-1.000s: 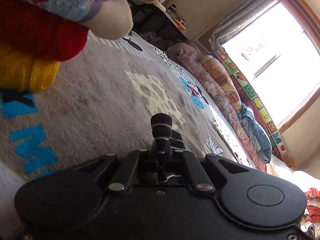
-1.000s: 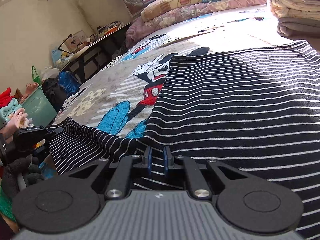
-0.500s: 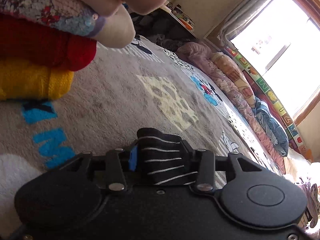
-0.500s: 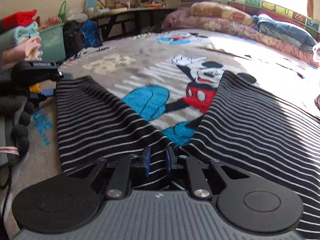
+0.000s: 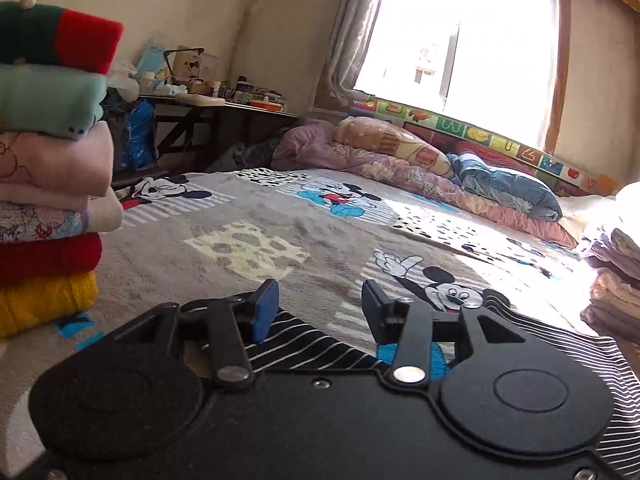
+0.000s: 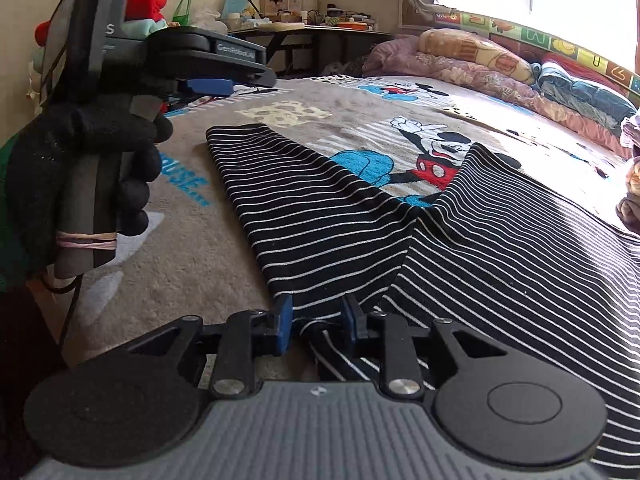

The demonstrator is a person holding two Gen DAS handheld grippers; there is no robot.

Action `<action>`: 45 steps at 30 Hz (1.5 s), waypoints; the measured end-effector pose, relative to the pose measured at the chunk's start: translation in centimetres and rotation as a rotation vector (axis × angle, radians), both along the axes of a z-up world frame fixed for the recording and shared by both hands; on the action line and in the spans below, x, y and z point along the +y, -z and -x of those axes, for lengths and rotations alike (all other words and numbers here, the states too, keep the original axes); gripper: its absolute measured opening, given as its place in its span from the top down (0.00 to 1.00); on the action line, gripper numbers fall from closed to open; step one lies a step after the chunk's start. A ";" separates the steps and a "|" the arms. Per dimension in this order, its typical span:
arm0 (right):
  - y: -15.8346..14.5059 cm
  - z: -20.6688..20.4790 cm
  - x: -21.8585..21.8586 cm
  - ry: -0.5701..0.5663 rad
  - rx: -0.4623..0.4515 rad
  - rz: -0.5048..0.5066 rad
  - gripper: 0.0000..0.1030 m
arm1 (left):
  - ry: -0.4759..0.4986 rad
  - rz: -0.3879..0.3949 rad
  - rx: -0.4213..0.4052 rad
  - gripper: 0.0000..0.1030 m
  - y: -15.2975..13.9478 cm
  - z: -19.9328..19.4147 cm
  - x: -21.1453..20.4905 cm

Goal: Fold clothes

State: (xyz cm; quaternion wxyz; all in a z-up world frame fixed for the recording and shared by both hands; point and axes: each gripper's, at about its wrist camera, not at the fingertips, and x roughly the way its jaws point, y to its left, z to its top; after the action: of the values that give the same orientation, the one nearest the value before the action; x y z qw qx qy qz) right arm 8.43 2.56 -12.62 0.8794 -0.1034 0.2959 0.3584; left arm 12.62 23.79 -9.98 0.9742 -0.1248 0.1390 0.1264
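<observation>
Right wrist — both tools (image 6: pixel 316 326) (image 5: pixel 318 310) wide open, over striped garment (image 6: pixel 480 248)

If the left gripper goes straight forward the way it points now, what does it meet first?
Probably nothing close. The left gripper is open and points low across the cartoon blanket, past the striped garment lying below its fingers. The rolled bedding under the window seems the first obstacle, but depth is unclear.
</observation>
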 end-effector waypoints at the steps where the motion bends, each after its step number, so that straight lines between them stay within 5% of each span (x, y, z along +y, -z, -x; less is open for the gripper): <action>1: -0.2 0.9 -0.8 -0.006 0.003 -0.008 0.73 | 0.056 -0.002 0.005 0.57 0.0 0.2 -1.4; 5: -1.2 4.6 -5.4 0.009 0.011 -0.056 0.73 | 0.245 -0.064 0.045 0.58 0.4 1.8 -7.3; 9: -2.1 6.4 -10.9 0.144 -0.039 -0.110 0.73 | 0.390 -0.121 0.101 0.66 1.5 3.3 -12.2; 14: -0.7 4.4 -15.8 0.303 -0.074 -0.108 0.72 | 0.473 -0.149 0.275 0.66 4.7 3.3 -15.7; 15: 0.3 3.6 -16.3 0.303 -0.025 -0.092 0.63 | 0.484 -0.166 0.337 0.65 6.0 3.0 -16.3; 17: 2.1 2.5 -17.0 0.289 0.056 -0.077 0.59 | 0.469 -0.261 0.321 0.65 6.5 3.8 -17.7; 18: 2.1 2.9 -17.3 0.283 0.026 -0.096 0.59 | 0.466 -0.286 0.317 0.65 6.1 4.0 -18.2; 21: 1.8 4.8 -17.9 0.281 -0.014 -0.117 0.59 | 0.458 -0.255 0.286 0.60 5.2 5.0 -18.9; 23: 1.8 5.2 -19.3 0.300 0.004 -0.180 0.59 | 0.455 -0.241 0.354 0.56 6.3 5.0 -19.4; 29: 2.5 3.9 -28.3 0.564 0.140 -0.493 0.58 | 0.414 -0.228 0.320 0.56 4.8 5.3 -20.3; 39: 6.6 3.5 -42.2 0.929 0.275 -1.009 0.54 | 0.672 -0.560 0.240 0.46 3.9 7.6 -32.0; 45: 7.0 3.2 -44.7 0.963 0.241 -1.114 0.50 | 0.809 -0.780 0.220 0.45 5.9 7.5 -39.0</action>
State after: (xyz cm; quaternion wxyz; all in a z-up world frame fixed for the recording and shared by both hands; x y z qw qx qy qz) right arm 5.19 -42.19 -19.63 0.8228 0.5385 0.1773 0.0391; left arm 5.08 -15.22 -15.87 0.8989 0.3208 0.2194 -0.2022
